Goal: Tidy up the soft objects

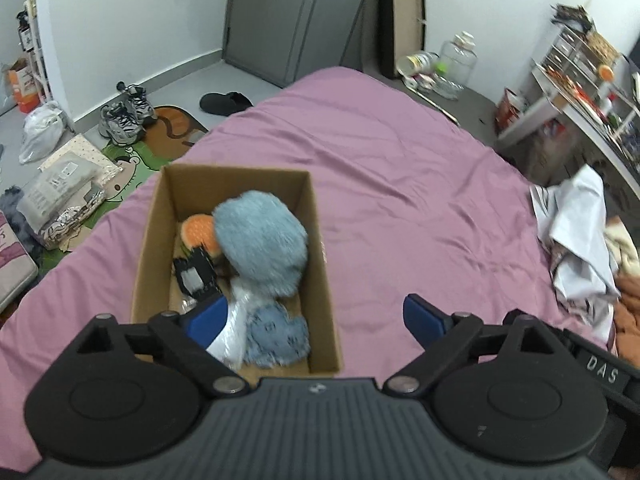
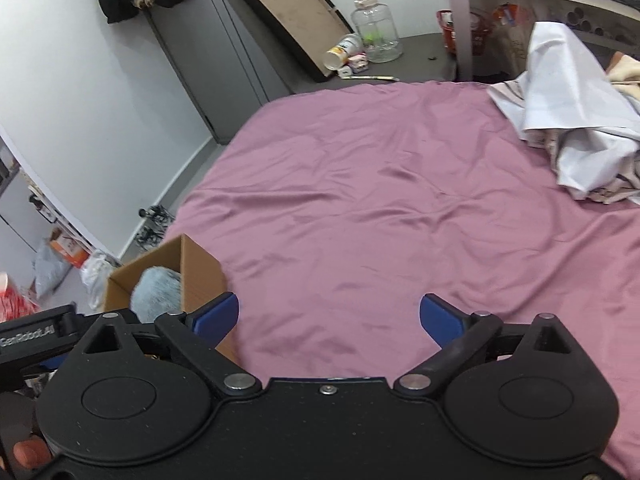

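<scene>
The left gripper (image 1: 316, 318) hangs above the near end of an open brown cardboard box (image 1: 320, 280) that rests on a mauve satin bedsheet (image 1: 400, 180). Its blue-padded jaws are spread wide and grasp nothing – the left pad sits over the box interior, the right pad over bare sheet beside the box wall.

Box contents:
- a fluffy grey-blue plush ball (image 1: 262, 242), at the centre, ahead of the jaws;
- a pale blue patterned cloth bundle (image 1: 280, 338), at the near end, between the pads and below them;
- an orange round plush piece (image 1: 198, 232), against the left wall;
- a small black object (image 1: 196, 274), identity not discernible.

The right gripper (image 2: 329, 318) is likewise released and empty, over bare sheet – the box lies just left of its left pad.

A crumpled white cloth pile (image 2: 568, 120) lies well apart, at the sheet's far right.
</scene>
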Available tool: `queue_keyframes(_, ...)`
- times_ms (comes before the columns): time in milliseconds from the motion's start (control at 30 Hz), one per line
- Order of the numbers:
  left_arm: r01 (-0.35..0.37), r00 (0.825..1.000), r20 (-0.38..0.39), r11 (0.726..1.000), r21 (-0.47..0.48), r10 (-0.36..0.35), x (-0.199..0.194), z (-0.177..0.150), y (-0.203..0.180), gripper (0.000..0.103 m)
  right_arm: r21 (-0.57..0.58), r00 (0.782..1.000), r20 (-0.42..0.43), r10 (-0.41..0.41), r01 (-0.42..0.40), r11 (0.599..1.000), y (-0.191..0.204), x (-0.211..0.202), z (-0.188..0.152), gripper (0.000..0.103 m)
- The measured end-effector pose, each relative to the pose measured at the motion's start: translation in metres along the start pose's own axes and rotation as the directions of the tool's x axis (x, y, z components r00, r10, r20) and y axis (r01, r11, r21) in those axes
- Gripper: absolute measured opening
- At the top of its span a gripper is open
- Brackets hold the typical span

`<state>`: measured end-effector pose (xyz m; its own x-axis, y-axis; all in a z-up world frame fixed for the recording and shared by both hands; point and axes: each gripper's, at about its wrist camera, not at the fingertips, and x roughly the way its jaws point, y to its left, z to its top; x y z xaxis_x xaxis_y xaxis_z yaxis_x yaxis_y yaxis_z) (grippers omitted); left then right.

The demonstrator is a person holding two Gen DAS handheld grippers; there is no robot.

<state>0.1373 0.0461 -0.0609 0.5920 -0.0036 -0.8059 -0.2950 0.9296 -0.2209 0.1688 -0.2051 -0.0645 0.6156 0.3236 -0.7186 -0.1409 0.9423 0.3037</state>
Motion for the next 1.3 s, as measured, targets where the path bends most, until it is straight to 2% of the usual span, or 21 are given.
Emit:
queue_keyframes(33,-0.005,1.000,0.000,1.000,0.013,0.005,-0.003,-0.003,-0.003,0.095,0.003,1.000,-0.003,-0.006,0.006,1.000,-0.003,-0.003,-0.001,0.103)
queue_keyframes(167,-0.012,1.000,0.001,0.999,0.043,0.012,-0.014,-0.016,-0.010,0.099,0.032,1.000,-0.016,-0.017,0.017,0.999,-0.019,-0.014,-0.007,0.103)
queue_keyframes(300,-0.033,0.999,0.020,0.998,0.044,0.032,-0.025,-0.024,-0.012,0.099,-0.003,1.000,-0.004,-0.024,0.024,1.000,-0.025,-0.029,-0.010,0.103)
queue_keyframes(767,-0.030,0.999,0.021,0.998,0.055,0.029,-0.046,-0.051,-0.017,0.100,-0.074,0.999,-0.006,-0.036,0.035,0.997,-0.038,-0.058,-0.027,0.103)
queue_keyframes(1100,-0.037,0.997,0.074,0.998,0.058,0.033,-0.076,-0.062,-0.014,0.100,-0.136,0.999,0.021,-0.038,0.040,0.990,-0.039,-0.078,-0.037,0.103)
queue_keyframes(1300,-0.062,0.992,0.113,0.994,0.086,0.052,-0.094,-0.070,-0.015,0.100,-0.169,0.999,0.036,0.005,0.001,0.986,-0.036,-0.098,-0.044,0.103)
